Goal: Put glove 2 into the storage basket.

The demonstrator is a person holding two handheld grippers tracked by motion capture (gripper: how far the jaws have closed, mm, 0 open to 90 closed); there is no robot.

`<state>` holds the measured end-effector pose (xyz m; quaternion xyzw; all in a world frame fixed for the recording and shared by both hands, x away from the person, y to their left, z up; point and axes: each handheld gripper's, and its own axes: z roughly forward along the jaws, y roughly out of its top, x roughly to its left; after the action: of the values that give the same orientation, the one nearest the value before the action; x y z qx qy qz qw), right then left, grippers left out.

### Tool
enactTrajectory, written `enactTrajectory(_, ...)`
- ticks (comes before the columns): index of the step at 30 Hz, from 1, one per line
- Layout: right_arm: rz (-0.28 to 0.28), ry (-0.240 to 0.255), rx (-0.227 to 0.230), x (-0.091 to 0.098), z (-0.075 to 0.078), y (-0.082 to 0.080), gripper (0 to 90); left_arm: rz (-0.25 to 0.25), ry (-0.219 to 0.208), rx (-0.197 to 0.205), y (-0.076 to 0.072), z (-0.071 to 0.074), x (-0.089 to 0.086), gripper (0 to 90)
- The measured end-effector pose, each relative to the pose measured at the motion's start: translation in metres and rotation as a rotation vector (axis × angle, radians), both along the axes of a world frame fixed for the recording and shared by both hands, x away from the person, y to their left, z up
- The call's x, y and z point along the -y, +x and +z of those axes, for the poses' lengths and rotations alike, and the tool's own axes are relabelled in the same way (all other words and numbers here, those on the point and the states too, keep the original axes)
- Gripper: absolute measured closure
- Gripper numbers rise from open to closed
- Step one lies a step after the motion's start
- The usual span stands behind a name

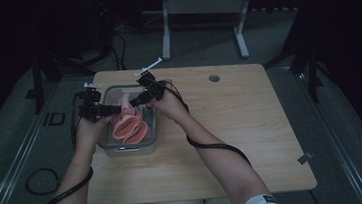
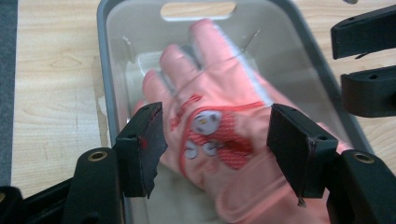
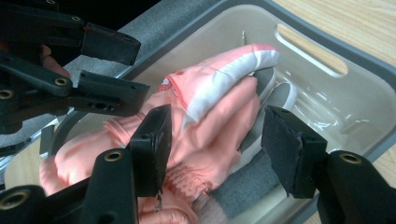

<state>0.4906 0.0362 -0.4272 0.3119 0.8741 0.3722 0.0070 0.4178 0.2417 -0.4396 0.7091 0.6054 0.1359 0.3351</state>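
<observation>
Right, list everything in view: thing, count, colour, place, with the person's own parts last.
Gloves: apparently two, salmon pink with white trim, lying in the bin.
Bin: one, grey with clear walls, on the left part of the table.
Table: one, light wood, round hole near the far edge.
Desk frame: one, pale grey, on the floor behind the table.
Left tongs: black, open, above a glove.
Right tongs: black, open, above the gloves.
Forearms: two, entering from below.
</observation>
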Motion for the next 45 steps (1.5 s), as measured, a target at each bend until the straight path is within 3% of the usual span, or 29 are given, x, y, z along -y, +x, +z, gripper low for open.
enactTrajectory(10, 0.007, 0.011, 0.027, 0.01, 0.011, -0.006, 42.0, -0.049, -0.023, 0.039, -0.007, 0.013, 0.016, 36.3)
enactTrajectory(19, -0.01, 0.017, 0.045, 0.038, 0.017, -0.01, 35.6, -0.121, -0.033, 0.058, -0.015, 0.022, 0.043, 29.8)
enactTrajectory(20, -0.011, 0.013, 0.05, 0.041, 0.017, -0.01, 34.4, -0.157, -0.029, 0.064, -0.017, 0.022, 0.048, 26.4)
enactTrajectory(22, -0.009, 0.017, 0.052, 0.048, 0.016, -0.012, 32.2, -0.171, -0.017, 0.072, -0.019, 0.023, 0.056, 17.5)
enactTrajectory(25, -0.005, 0.02, 0.051, 0.06, 0.014, -0.014, 28.4, -0.205, 0.0, 0.087, -0.022, 0.025, 0.067, 13.6)
enactTrajectory(31, -0.029, 0.035, 0.057, 0.087, 0.012, -0.014, 23.7, -0.258, -0.037, 0.136, -0.028, 0.029, 0.086, 7.7)
enactTrajectory(35, -0.043, 0.028, 0.076, 0.105, 0.01, -0.015, 20.4, -0.316, -0.024, 0.177, -0.035, 0.028, 0.106, 7.0)
enactTrajectory(39, -0.061, 0.019, 0.081, 0.119, 0.006, -0.017, 18.5, -0.376, -0.007, 0.171, -0.038, 0.025, 0.124, 6.5)
enactTrajectory(45, -0.08, 0.005, 0.084, 0.139, -0.003, -0.021, 17.4, -0.441, -0.014, 0.177, -0.045, 0.019, 0.146, 6.5)
